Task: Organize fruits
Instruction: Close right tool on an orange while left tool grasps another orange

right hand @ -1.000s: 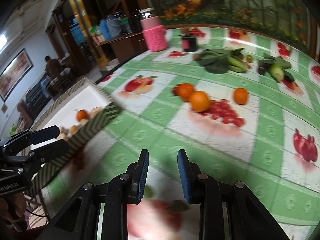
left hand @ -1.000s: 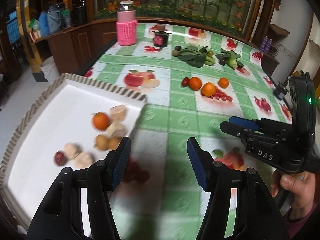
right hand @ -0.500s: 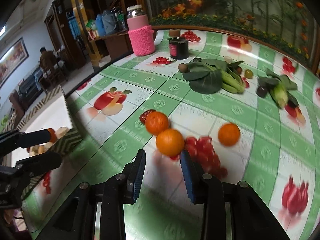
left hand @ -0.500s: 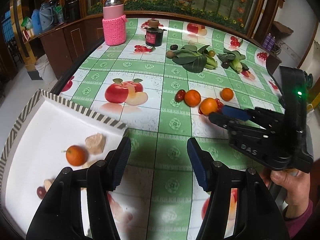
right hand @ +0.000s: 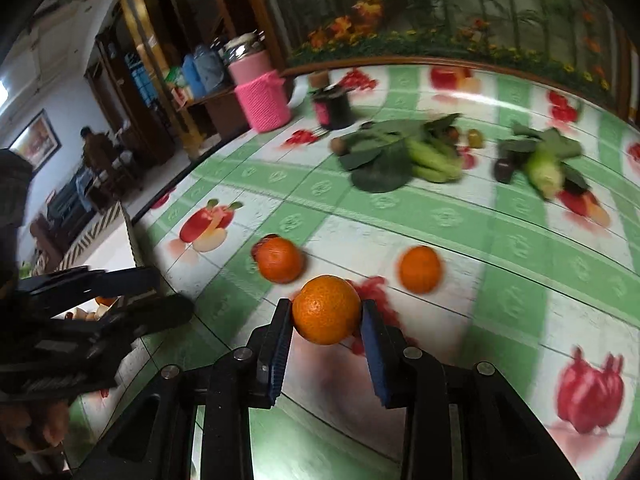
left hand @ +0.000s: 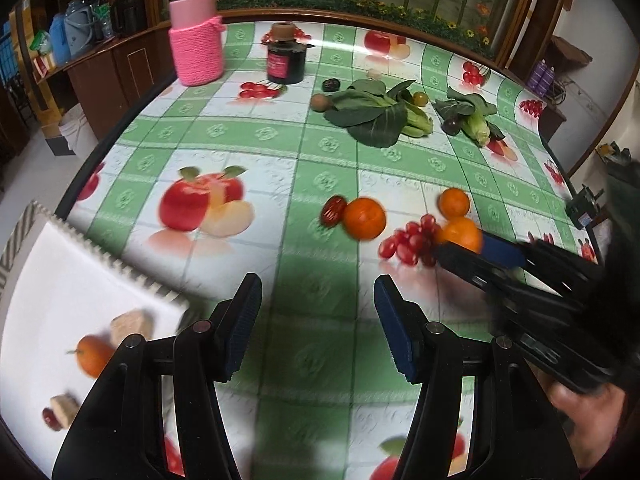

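My right gripper [right hand: 326, 320] has an orange [right hand: 326, 309] between its blue pads, which touch both its sides; the jaws are closing on it. In the left wrist view this same orange [left hand: 460, 232] sits at the right gripper's [left hand: 480, 250] tip. Two more oranges [right hand: 279, 260] [right hand: 420, 269] and a red date [left hand: 334, 210] lie on the tablecloth just beyond. My left gripper [left hand: 316, 328] hangs open over the cloth with nothing between its fingers. To its left, a white tray [left hand: 40, 280] with a striped rim holds a small orange [left hand: 94, 354] and beige pieces [left hand: 132, 322].
At the far side stand a pink knitted jar [left hand: 196, 48] and a dark jar [left hand: 286, 62]. Leafy greens [left hand: 376, 116] and a corn cob [left hand: 476, 126] lie behind the oranges. The table's edge [left hand: 92, 160] runs along the left. A hand [left hand: 588, 412] holds the right gripper.
Both grippers have moved forward over the table, and the tray has slid to the lower left of the left wrist view. The right gripper has reached the nearest orange, which now sits between its pads.
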`<state>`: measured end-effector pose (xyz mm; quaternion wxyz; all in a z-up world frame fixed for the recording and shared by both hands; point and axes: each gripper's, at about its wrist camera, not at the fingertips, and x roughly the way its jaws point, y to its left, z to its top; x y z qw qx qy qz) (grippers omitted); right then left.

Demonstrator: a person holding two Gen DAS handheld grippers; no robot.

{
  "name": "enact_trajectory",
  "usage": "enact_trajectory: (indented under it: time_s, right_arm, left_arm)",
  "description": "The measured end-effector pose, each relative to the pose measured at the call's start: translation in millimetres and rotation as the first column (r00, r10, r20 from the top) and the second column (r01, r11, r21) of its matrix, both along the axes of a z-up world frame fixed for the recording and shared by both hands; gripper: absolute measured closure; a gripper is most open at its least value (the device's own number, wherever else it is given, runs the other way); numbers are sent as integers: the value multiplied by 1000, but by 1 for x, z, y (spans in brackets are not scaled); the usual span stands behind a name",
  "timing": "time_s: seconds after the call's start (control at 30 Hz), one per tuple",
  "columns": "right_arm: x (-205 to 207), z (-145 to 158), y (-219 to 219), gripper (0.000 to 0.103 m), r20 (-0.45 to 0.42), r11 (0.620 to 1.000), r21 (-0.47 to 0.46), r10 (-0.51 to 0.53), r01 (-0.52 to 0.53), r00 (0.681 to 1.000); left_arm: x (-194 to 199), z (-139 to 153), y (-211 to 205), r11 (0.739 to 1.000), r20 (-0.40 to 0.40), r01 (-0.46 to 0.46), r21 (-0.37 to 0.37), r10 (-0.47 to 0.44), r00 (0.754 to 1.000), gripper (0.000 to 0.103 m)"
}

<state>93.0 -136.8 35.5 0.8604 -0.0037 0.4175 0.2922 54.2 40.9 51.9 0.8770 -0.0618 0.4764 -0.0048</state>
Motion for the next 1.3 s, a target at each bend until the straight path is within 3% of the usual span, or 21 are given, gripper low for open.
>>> enact_trajectory:
  time_s: [0.23,0.73,0.77,0.87,0.9,0.93,1.3]
  right_arm:
    - [2,-1,-42,69,-43,992,98,-79,83,996]
    - [7,-4,-48,69,-70,989,134,-58,67,996]
    - [7,-4,-47,69,-71,989,132,-55,64,996]
    - [7,-6,-45,69,-75,990,130,-48,58,996]
    - [8,-6,-45,69,-75,990,129,-47,56,996]
    - [7,-6,-45,69,-75,990,128,-46,55,996]
    - [3,-6,-41,69,-62,993,114,-28,35,998]
  left_arm:
    - [31,-18,-22,1000,-34,-7,-1,7,999,44]
    - [71,-32,-27,997,-54,-70,-45,67,996,45]
    - [72,-33,-25,996,-52,-68,-57,65,997,46]
    - [73,-34,-23,995,-47,-63,-78,59,997,60]
    - [73,-34,-23,995,-47,-59,-86,55,997,72]
    - [72,-33,-23,995,-47,-54,-89,50,998,74]
    - [34,-15,-5,993,-19,-45,-108,43,999,74]
